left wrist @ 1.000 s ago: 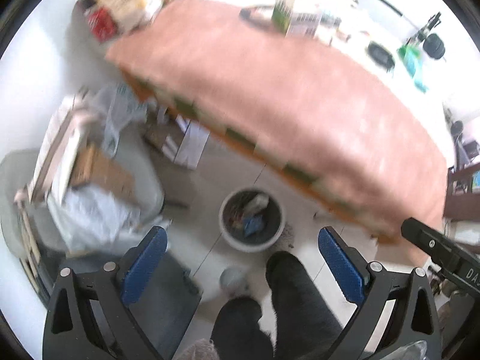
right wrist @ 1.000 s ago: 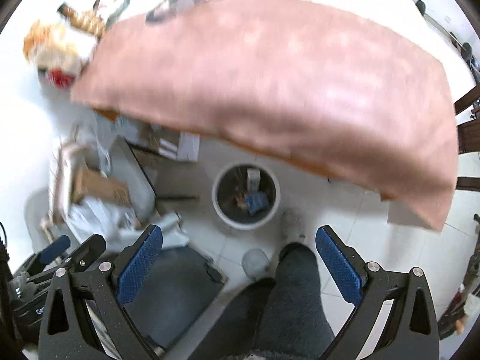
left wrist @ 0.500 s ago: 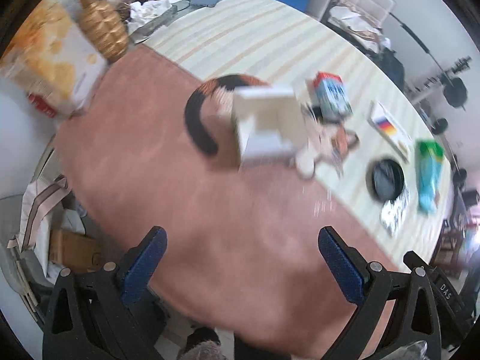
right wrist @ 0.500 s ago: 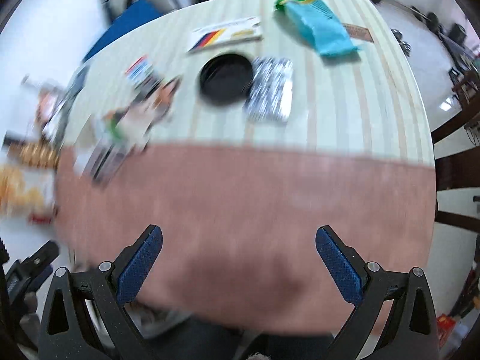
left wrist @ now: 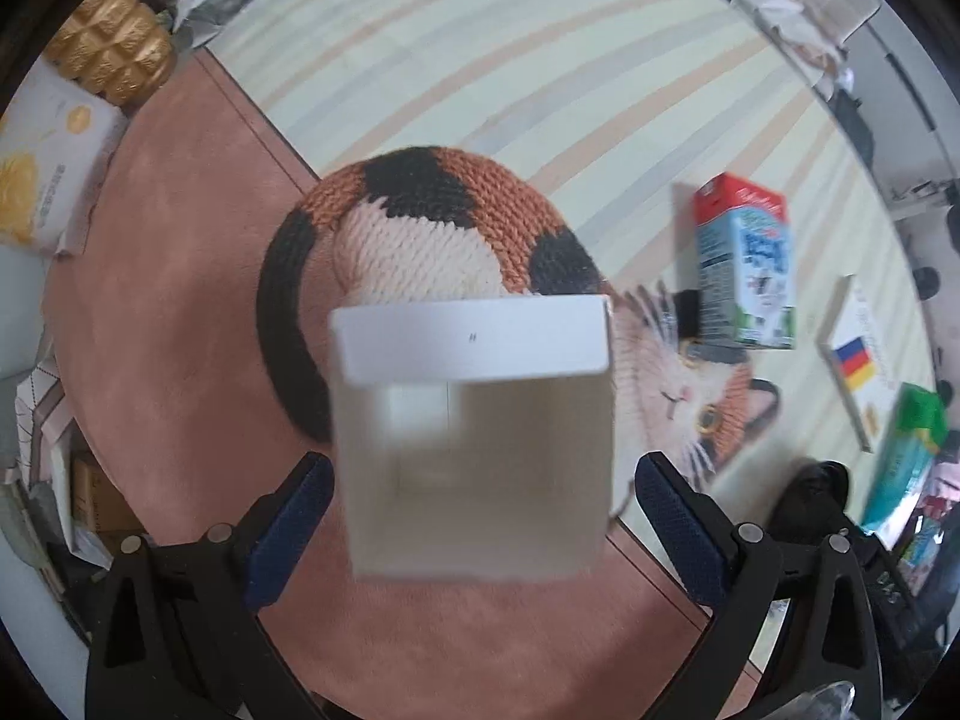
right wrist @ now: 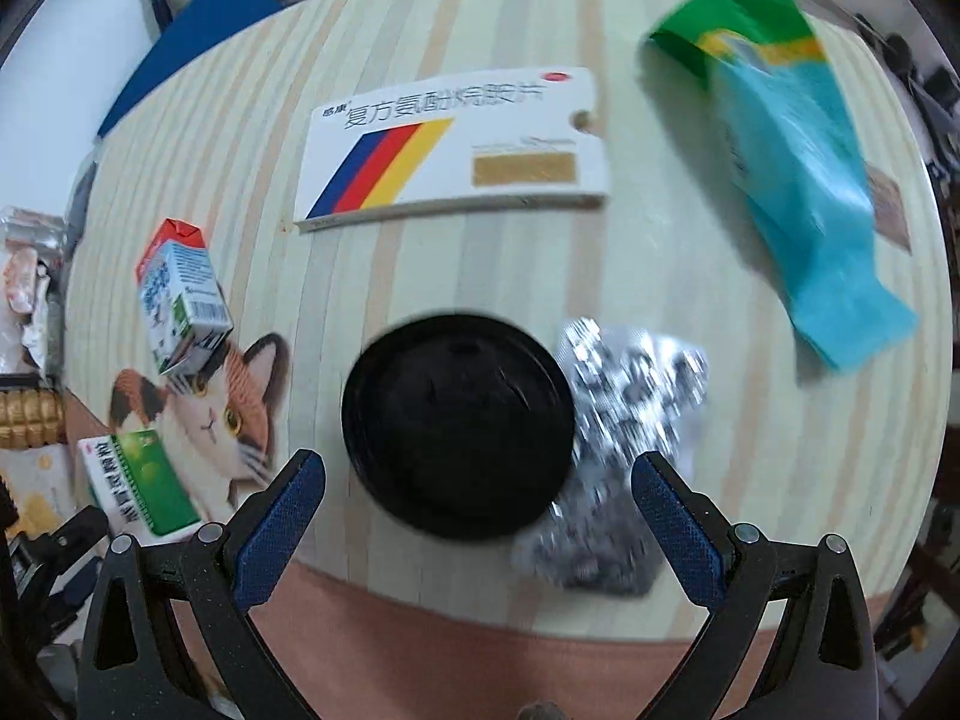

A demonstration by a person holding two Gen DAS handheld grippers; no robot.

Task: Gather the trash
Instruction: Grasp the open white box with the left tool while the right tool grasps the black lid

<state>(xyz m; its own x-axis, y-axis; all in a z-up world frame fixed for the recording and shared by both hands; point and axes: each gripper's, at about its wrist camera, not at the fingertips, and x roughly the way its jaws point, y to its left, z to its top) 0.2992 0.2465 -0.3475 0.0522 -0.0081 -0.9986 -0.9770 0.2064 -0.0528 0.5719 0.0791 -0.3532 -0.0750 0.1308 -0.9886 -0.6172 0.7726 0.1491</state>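
My left gripper [left wrist: 477,531] is open, its blue pads on either side of an open empty white carton [left wrist: 474,444] that stands on a cat-shaped knitted mat [left wrist: 432,222]; the pads do not touch it. My right gripper [right wrist: 477,531] is open above a black round lid [right wrist: 456,426] and crumpled foil blister packs [right wrist: 618,450]. A small milk carton [left wrist: 744,276] lies at the right in the left wrist view and also shows in the right wrist view [right wrist: 180,294]. A white medicine box [right wrist: 456,144] and a blue-green snack bag [right wrist: 792,174] lie farther back.
The striped table [right wrist: 300,138] has a pink cloth [left wrist: 180,252] along its near edge. A green-and-white box [right wrist: 141,483] sits at the left in the right wrist view. A gold textured object [left wrist: 114,54] and a yellow-printed package [left wrist: 42,180] sit at the left edge.
Both grippers have swung up from the floor and the bin to the tabletop and moved closer. The left now straddles the white carton; the right hovers over the black lid.
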